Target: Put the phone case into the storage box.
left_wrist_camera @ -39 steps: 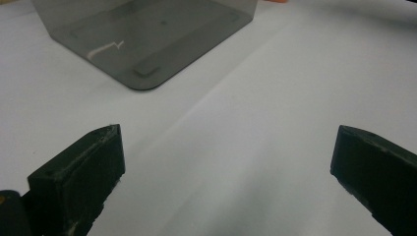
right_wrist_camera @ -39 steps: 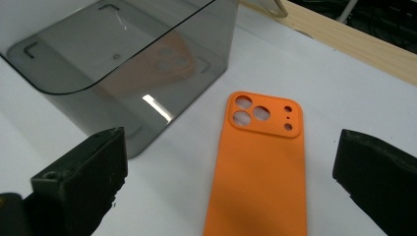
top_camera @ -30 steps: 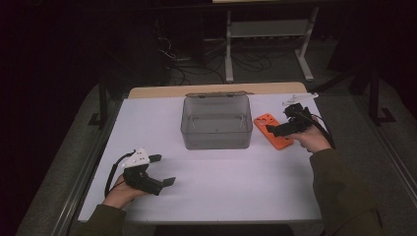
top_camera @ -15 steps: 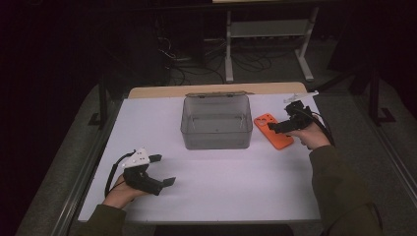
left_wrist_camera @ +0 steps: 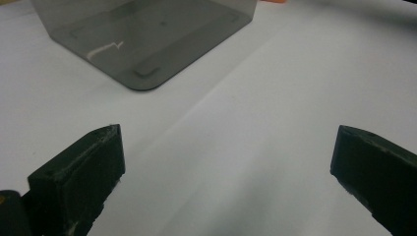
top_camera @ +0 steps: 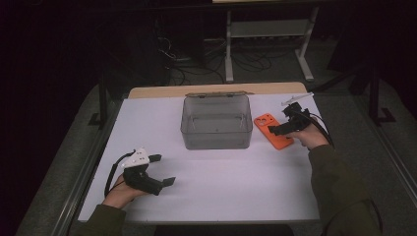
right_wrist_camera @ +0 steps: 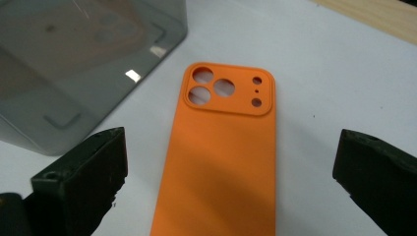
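**Right gripper poised over orange phone case**

While the left gripper (top_camera: pixel 164 170) sits at the lower left of the high view, its fingers (left_wrist_camera: pixel 81 177) spread wide above bare white table (top_camera: pixel 231 196), the right gripper (top_camera: pixel 273 130) sits at centre right, over the orange phone case (top_camera: pixel 272 130). From the right gripper view, the case (right_wrist_camera: pixel 221 162) lies flat on the table, camera cut-outs toward the top of the frame, between the two wide-open fingers (right_wrist_camera: pixel 83 182), which do not touch it. Just left of the case stands a clear grey box (top_camera: pixel 216 123), lid open, at the middle of the high view; its corner fills the upper left of the right gripper view.
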A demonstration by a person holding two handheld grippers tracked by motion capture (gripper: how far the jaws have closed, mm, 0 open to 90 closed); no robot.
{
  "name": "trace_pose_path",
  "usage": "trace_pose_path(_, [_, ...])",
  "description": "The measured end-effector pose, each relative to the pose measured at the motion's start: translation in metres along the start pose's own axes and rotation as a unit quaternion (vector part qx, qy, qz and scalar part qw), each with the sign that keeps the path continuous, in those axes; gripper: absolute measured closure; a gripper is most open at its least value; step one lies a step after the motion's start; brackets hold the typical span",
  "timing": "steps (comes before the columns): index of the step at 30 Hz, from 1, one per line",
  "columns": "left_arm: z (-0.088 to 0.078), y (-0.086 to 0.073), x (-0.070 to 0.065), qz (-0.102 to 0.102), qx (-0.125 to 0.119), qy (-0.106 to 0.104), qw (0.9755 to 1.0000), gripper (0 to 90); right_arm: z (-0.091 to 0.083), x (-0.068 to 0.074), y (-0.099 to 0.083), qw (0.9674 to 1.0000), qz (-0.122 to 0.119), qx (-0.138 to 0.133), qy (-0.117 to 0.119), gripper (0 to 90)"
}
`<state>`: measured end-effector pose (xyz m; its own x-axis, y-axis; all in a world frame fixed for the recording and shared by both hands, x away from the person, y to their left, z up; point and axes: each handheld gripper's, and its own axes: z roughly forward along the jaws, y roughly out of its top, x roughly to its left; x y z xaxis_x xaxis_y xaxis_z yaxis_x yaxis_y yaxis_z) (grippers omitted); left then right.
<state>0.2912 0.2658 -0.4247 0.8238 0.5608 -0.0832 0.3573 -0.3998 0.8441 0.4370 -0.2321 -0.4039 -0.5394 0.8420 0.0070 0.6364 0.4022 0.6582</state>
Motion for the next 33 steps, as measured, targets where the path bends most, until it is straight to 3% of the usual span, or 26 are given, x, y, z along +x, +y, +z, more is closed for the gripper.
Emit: trace_pose_path(33, [0.0,0.0,0.0,-0.001,-0.001,0.0,1.0,0.0,0.028,-0.006,-0.018,0.997,0.013,0.075,0.017,0.0])
